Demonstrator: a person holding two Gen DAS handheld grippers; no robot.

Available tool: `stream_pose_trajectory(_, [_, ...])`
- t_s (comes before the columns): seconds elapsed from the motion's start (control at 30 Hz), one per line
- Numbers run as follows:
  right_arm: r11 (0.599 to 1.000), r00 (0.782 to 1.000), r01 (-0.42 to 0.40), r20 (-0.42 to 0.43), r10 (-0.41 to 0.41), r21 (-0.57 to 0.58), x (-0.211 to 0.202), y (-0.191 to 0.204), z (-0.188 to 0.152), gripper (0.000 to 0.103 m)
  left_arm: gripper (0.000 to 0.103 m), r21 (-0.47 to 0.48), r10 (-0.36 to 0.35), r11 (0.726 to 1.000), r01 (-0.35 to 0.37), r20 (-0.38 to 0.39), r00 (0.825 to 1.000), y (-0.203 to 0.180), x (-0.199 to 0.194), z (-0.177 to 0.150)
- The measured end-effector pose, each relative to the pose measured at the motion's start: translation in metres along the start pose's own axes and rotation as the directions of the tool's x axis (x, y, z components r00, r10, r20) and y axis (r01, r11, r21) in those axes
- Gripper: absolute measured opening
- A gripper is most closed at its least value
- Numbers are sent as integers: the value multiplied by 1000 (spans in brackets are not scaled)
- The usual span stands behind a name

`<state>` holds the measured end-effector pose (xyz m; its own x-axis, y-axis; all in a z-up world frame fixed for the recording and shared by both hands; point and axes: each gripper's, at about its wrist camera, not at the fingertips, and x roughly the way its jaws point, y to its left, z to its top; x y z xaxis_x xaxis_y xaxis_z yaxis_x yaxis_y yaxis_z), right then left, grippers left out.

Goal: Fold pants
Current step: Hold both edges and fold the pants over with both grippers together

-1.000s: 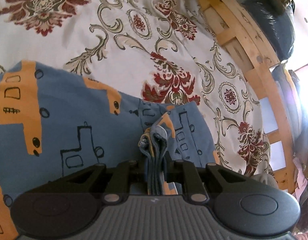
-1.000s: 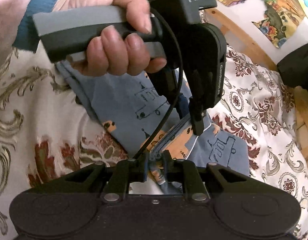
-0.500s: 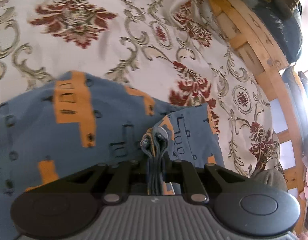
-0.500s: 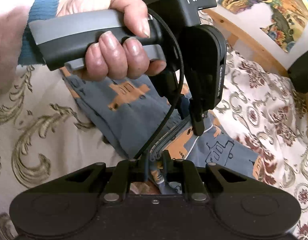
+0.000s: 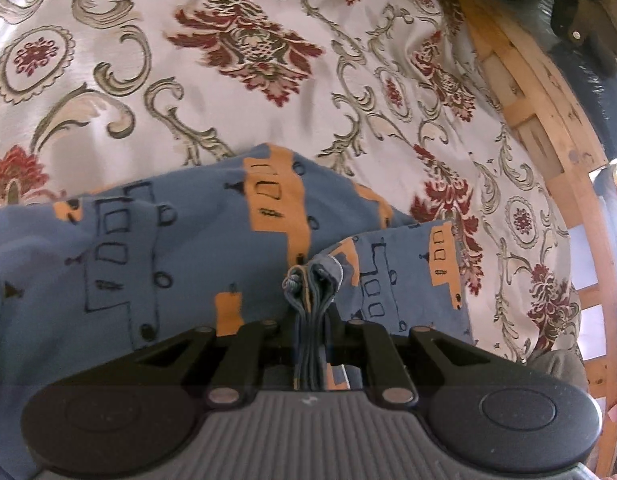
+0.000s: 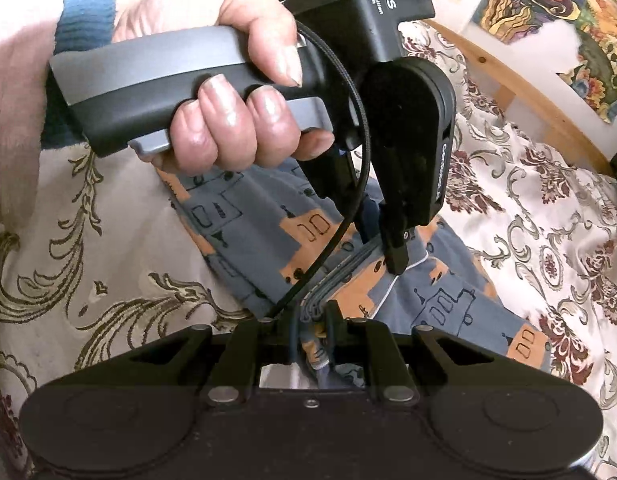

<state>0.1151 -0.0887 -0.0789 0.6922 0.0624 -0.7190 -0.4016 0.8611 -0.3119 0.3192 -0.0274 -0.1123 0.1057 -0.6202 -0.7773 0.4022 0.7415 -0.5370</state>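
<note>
The pants [image 5: 156, 256] are blue-grey with orange vehicle prints and lie on a floral bedspread [image 5: 244, 52]. My left gripper [image 5: 312, 316] is shut on a bunched stack of the pants' edge layers, which stand up between its fingers. My right gripper [image 6: 312, 332] is shut on another bunched edge of the pants [image 6: 252, 248]. In the right wrist view the left gripper [image 6: 392, 256] shows from the side, held by a person's hand [image 6: 232, 116], its fingertip pinching the same ribbed edge just ahead of the right gripper.
A wooden bed frame [image 5: 548, 128] curves along the right side of the bedspread, with dark bags [image 5: 588, 52] beyond it. A colourful picture [image 6: 556, 12] hangs on the wall past the wooden rail [image 6: 504, 88]. Bare bedspread [image 6: 88, 248] lies to the left of the pants.
Both grippers have carried the held pants edge forward across the bedspread. More of the floral cloth shows beyond the pants. Both grips stay the same.
</note>
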Motion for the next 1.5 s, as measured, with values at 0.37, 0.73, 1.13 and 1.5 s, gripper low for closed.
stream_pose_trajectory(0.37, [1000,1000,-11,-1,11,7,2,-1,0,14,13,1,-1,1000,1,-10,1000,4,-1,-2])
stream_pose_trajectory(0.73, [1000,1000,-20,2,20,1,3,-1,-1,14,14,4,9,1000,-9,-12,1000,4,-3,-3])
stream_pose_trajectory(1.13, [1000,1000,-26,1,26,-15,5,1,0,14,14,10,17,1000,-17,-12,1000,6,-6,-3])
stream_pose_trajectory(1.5, [997,997,-76,6,76,-29,-3,-7,-4,41,29,70,97,993,-96,-9,995,2,-5,-2])
